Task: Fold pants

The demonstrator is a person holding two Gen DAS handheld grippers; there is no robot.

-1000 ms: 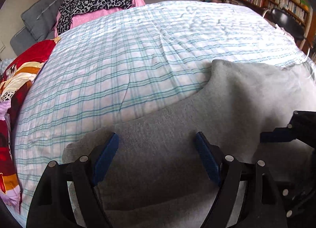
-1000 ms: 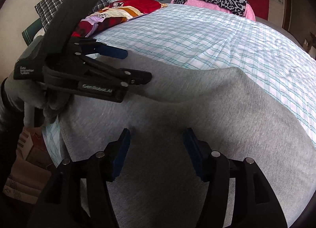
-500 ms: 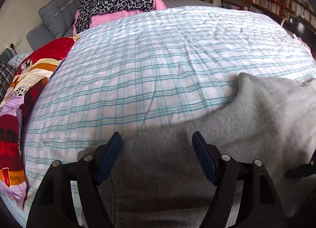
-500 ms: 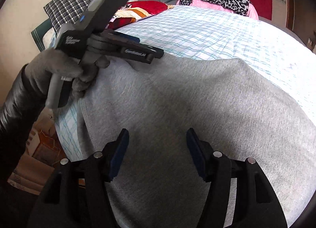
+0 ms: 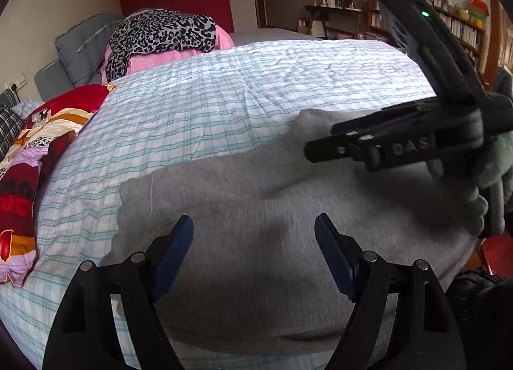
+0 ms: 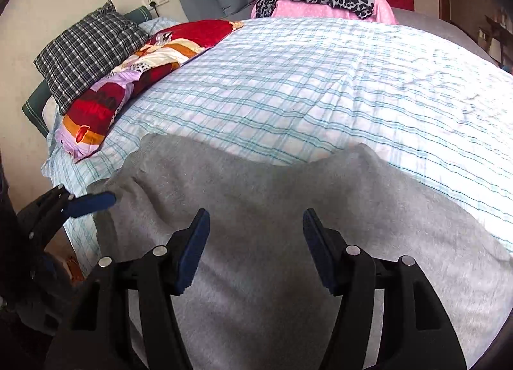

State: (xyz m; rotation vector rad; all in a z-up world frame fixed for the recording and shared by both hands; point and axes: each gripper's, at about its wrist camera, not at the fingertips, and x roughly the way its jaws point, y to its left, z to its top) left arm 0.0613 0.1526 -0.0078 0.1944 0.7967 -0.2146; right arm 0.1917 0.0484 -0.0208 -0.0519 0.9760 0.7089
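Directly below both tools, grey pants (image 5: 256, 209) lie lengthwise across the near edge of the checked bed (image 5: 224, 107), left gripper (image 5: 253, 251) and right gripper (image 6: 255, 245) both spread wide, empty, equally near.

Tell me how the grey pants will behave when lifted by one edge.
The grey pants look like soft fleece lying in rumpled folds on the bed, so they will probably droop and drag. Likely light, and unlikely to slip from closed jaws.
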